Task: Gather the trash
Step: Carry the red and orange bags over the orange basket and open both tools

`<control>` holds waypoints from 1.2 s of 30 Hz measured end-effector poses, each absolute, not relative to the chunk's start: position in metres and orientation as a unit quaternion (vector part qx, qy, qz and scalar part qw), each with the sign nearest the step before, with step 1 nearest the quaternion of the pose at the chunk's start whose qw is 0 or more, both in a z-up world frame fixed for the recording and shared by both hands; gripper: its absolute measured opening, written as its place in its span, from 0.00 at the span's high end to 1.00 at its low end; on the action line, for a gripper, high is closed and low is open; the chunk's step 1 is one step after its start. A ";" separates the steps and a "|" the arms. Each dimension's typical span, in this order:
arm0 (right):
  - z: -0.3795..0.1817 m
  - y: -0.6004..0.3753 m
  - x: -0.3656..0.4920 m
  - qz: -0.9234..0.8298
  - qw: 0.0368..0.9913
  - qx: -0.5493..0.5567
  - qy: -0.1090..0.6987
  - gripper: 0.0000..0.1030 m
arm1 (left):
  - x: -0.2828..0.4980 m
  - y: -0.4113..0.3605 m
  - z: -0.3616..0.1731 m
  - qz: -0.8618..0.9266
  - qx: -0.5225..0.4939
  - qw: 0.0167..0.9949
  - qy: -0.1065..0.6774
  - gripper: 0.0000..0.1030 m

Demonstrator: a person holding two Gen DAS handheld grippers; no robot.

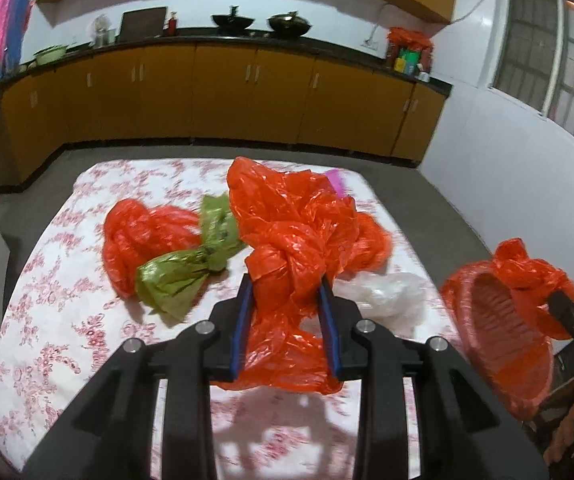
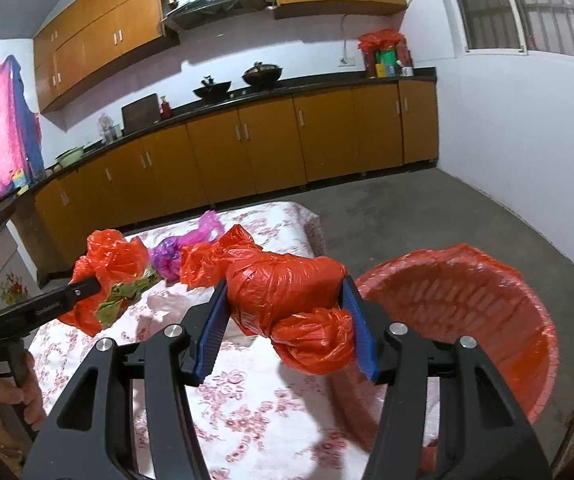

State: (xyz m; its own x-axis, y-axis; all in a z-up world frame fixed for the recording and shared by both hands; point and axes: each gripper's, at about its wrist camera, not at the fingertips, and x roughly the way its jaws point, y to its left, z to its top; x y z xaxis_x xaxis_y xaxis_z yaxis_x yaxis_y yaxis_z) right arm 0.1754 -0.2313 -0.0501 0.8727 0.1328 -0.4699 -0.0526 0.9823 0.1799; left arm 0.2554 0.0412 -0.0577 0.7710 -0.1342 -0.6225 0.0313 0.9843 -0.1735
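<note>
The left tool (image 1: 287, 280) grips a knotted red plastic bag (image 1: 287, 240), lifted above the floral-clothed surface (image 1: 67, 300), with its blue pads pressing both sides. The right tool (image 2: 285, 284) clamps a tightly wrapped red bundle (image 2: 283, 284) just beside the red-lined basket (image 2: 487, 300) at the surface's edge. A green bag (image 1: 179, 280), another red bag (image 1: 143, 232) and a clear one (image 1: 387, 296) lie on the cloth.

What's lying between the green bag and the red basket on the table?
In the left wrist view, a clear white bag lies between the green bag and the red basket, behind the left gripper's orange bag.
</note>
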 end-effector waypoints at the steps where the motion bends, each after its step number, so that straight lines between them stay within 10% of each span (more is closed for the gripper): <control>1: -0.048 -0.236 0.172 0.042 0.965 0.081 0.245 0.46 | 0.254 0.035 -0.054 -0.051 -0.075 0.938 0.334 0.69; 36: -0.053 -0.367 0.132 -0.155 0.951 0.135 0.230 0.46 | 0.247 -0.176 -0.046 -0.262 -0.026 0.902 0.343 0.70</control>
